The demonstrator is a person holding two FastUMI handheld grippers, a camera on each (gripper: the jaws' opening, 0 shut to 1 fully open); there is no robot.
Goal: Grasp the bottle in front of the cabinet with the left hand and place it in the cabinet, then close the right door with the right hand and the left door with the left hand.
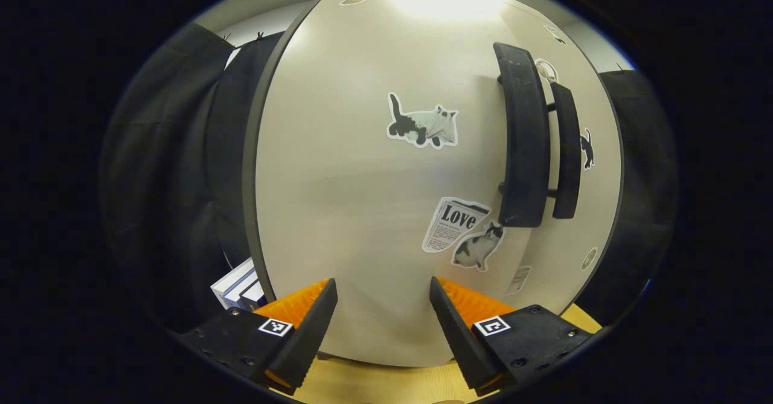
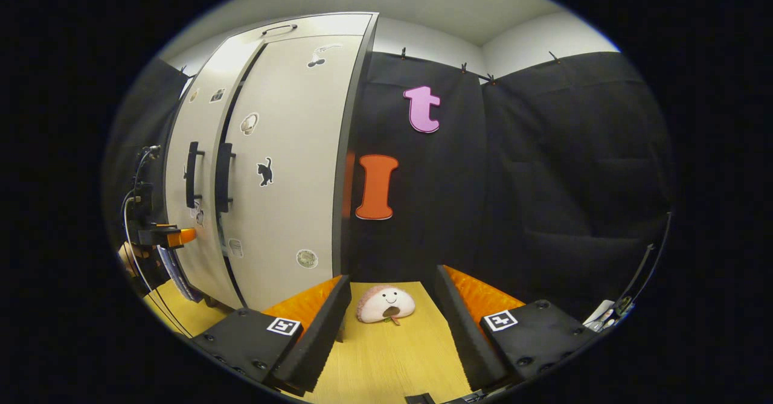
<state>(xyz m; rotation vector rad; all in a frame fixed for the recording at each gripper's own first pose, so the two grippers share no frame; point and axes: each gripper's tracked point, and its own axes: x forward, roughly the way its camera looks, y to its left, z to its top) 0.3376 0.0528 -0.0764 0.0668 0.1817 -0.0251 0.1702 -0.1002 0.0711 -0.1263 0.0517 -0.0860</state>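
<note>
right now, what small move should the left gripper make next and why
Probably a short push forward: the left gripper sits open against the left door, which in the right gripper view stands slightly proud of the right door, with a dark gap between them.

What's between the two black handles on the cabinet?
Only a narrow dark gap where the left door and right door meet, seen in the right gripper view.

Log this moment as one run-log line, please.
stage: closing left door | left claw: open, at left door | right claw: open, off the cabinet | right door: looks shut | bottle: unseen
</note>
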